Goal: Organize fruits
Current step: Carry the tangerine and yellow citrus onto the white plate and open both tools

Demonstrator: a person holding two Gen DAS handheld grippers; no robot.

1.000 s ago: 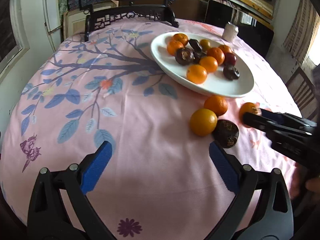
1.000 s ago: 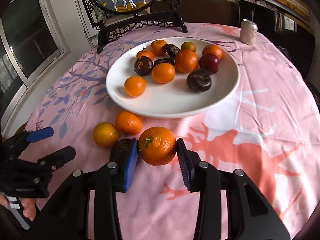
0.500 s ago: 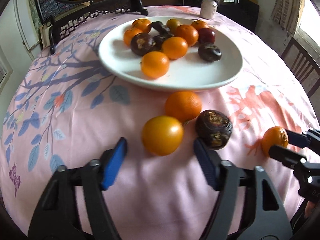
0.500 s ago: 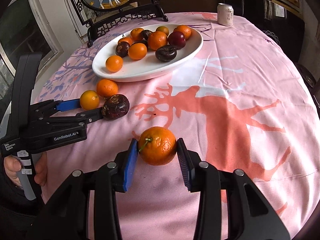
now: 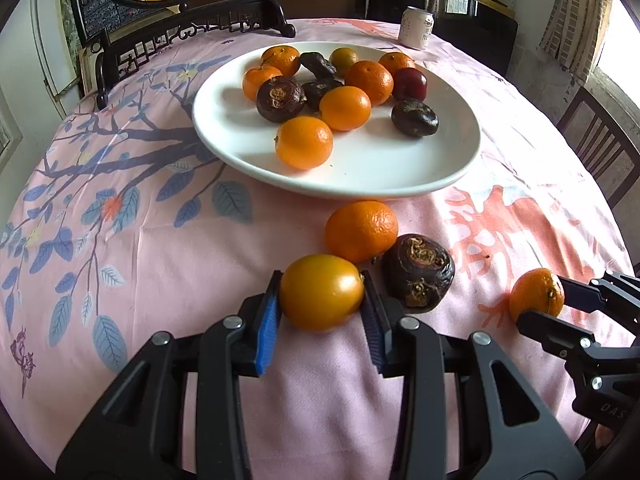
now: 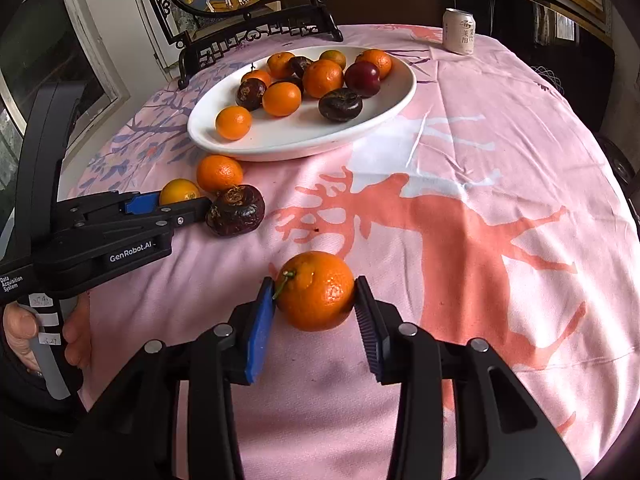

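Observation:
My left gripper (image 5: 322, 307) is shut on a smooth yellow-orange fruit (image 5: 322, 297) that rests on the pink cloth. An orange mandarin (image 5: 361, 230) and a dark wrinkled fruit (image 5: 418, 272) lie just beyond it. My right gripper (image 6: 315, 308) is shut on a stemmed mandarin (image 6: 316, 290), low over the cloth; it also shows in the left wrist view (image 5: 536, 293). The white plate (image 5: 400, 176) further back holds several mandarins and dark fruits. The left gripper also shows in the right wrist view (image 6: 168, 205), at the left.
A drink can (image 6: 459, 32) stands at the far right of the round table. A dark carved stand with a painted round panel (image 6: 256, 36) stands behind the plate. A wooden chair (image 5: 600, 148) is at the table's right edge.
My left gripper has moved forward and closed on the yellow-orange fruit. My right gripper has kept hold of the stemmed mandarin and drawn back from the plate.

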